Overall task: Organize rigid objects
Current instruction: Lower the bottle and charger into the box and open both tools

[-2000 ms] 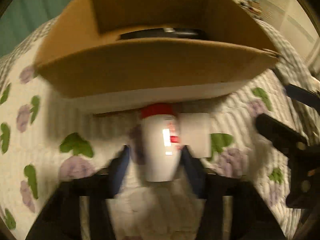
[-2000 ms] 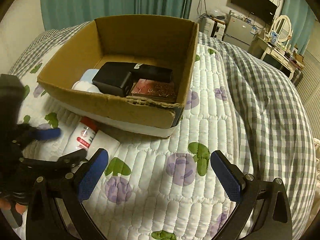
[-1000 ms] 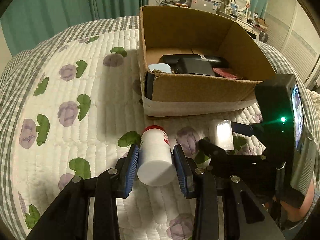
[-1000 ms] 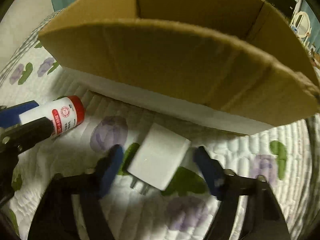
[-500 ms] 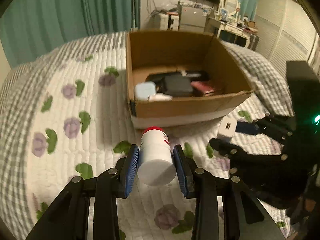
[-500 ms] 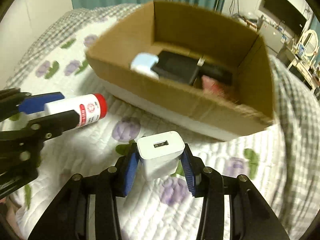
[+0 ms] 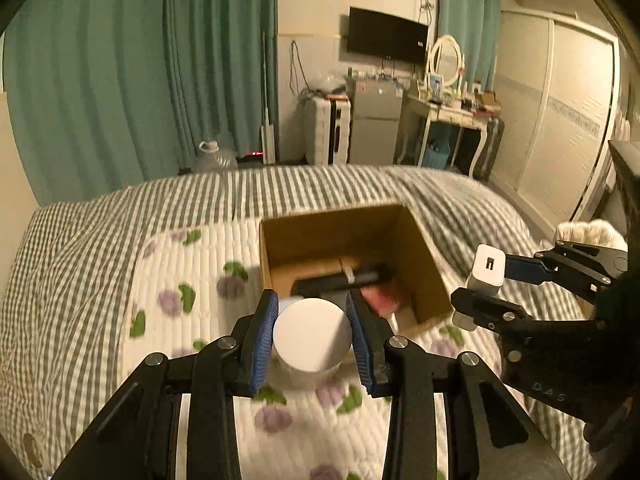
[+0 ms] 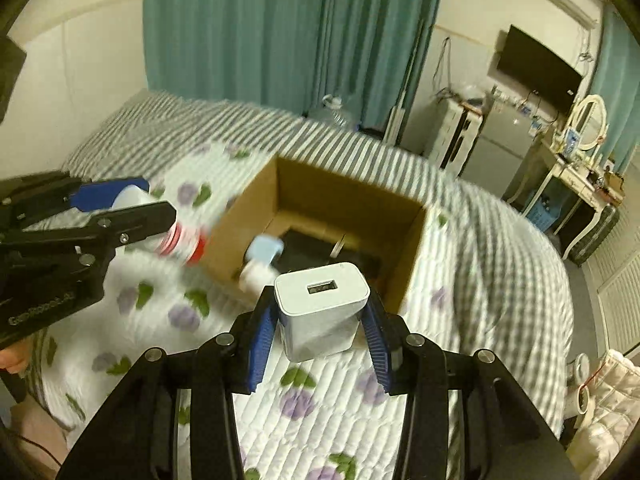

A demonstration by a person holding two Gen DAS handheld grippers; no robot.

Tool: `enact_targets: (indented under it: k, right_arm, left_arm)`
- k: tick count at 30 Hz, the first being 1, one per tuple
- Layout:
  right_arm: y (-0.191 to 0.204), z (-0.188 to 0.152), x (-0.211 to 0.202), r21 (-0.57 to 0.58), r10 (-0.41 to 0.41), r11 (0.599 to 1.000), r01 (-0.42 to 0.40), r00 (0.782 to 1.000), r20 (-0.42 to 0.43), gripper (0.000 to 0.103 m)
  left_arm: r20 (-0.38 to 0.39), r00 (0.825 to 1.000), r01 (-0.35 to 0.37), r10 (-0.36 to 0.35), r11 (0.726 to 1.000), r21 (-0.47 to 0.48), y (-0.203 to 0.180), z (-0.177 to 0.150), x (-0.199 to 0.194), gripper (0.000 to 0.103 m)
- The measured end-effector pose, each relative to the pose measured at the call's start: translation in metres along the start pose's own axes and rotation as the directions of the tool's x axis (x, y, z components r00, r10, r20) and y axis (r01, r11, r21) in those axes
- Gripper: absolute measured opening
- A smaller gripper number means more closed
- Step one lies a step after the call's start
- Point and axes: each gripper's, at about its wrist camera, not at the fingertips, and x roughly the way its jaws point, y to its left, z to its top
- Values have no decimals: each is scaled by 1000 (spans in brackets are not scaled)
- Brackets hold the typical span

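Two hand-held grippers hang above the bed [image 7: 100, 248]: left hand-held gripper [image 7: 312, 334] squeezes a round white bottle [image 7: 309, 334], right hand-held gripper [image 8: 320, 320] squeezes a white square charger [image 8: 320, 304]. Beyond them sits an open brown cardboard box [image 8: 412, 256] with dark things inside.

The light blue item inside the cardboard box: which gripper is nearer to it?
Probably right. The right gripper holds the white charger just in front of the light blue item; the left gripper, holding the red-capped bottle, is outside the cardboard box.

Left gripper [image 7: 311, 334] and right gripper [image 8: 318, 322] both tilted downward, side by side, blue fingers [image 8: 262, 336] clamped shut on loads.
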Motion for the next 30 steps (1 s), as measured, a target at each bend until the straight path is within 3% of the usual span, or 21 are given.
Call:
enact_targets:
  k: [5,8,17,23,25,27,30]
  right_arm:
    - [-18,27,7,19,-25,1000,24,999,27,42]
    - [-31,34,25,47,-27,999,26,999,20,42]
    - [-49,14,92,68,9,998,-5,999,-52,42]
    - [-55,7,111,69,27,997,-22,997,-70,42]
    - [-55,7,113,69,30,997,-25,997,-68,42]
    - [-55,6,113,71,32,997,-28,997,-67,42]
    - [-55,6,115,65,29,998,-24,997,-73,42]
  left_arm:
    - [-8,1000,5,-6,1000,-6,-1,12,38,36]
    - [-54,999,-3,3,1000,3,-2,10,67,36]
    - [-124,992,-26,28,1000,15,-4,-2,131,36]
    - [-133,990,-45,47,999,17,-2,1,145,36]
    - [-131,991,-35,36,999,11,-1,2,146,41]
    - [-116,993,-32,33,999,8,0,4,141,54]
    - [-104,994,-36,36,999,3,2,8,134,54]
